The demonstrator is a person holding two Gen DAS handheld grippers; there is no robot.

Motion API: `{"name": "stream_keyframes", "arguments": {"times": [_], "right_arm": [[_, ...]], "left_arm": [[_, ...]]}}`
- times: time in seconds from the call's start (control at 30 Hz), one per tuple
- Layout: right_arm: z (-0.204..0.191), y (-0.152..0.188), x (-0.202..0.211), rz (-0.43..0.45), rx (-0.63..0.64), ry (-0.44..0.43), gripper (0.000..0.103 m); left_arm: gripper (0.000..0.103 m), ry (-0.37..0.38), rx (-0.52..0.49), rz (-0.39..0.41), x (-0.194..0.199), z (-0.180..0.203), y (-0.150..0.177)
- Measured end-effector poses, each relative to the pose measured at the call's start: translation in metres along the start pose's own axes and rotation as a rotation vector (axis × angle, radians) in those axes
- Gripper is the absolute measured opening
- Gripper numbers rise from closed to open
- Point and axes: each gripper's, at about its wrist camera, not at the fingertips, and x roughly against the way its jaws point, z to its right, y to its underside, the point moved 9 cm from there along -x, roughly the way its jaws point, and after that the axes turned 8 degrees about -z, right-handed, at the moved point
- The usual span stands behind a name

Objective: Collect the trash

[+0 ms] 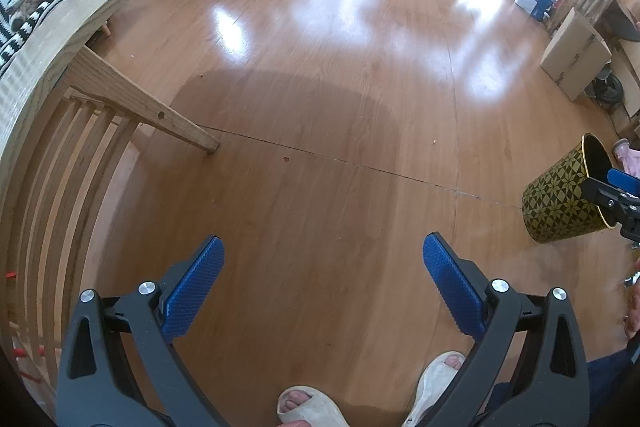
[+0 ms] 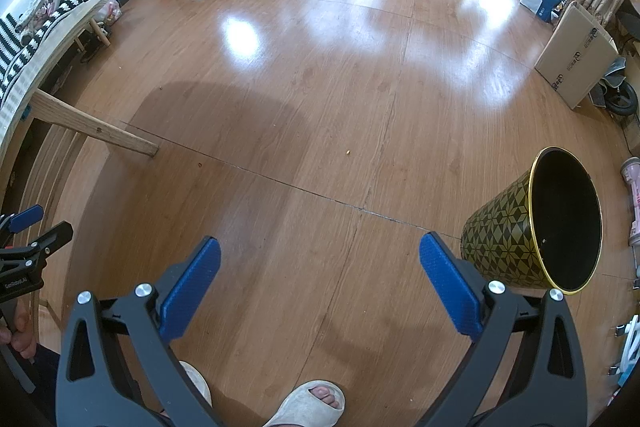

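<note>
Small bits of litter are lying on the wooden floor (image 2: pixel 320 107): a pale yellow crumb (image 2: pixel 349 151) out in the open middle, and a reddish scrap (image 1: pixel 286 159) close to the long seam, just beyond the foot of the wooden bench leg (image 1: pixel 208 145). The patterned bin (image 2: pixel 532 227) is standing upright near the floor's right side, mouth open; its inside is reading as plain black, so what it is holding cannot be told.

The left gripper (image 1: pixel 323 283) is being held low over bare boards, fingers spread wide, nothing between them. The right gripper (image 2: pixel 320 283) is likewise being held with fingers spread and empty, the bin just beside its right finger.

Whether scraps are being sought or the last are already binned cannot be settled from this scene. If a crumb is being gone for, the fingers are best lowered flat to the boards, straddling it squarely, since so small a piece is likely to be slipping out.
</note>
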Motion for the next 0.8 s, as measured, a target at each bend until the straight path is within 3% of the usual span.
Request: {"name": "stream_keyframes", "arguments": {"times": [0.8], "right_arm": [[0.0000,0.0001,0.0000,-0.002,0.001,0.000,0.096]], "left_arm": [[0.097,0.000,-0.007,-0.002,-0.0008,-0.0034,-0.0041]]}}
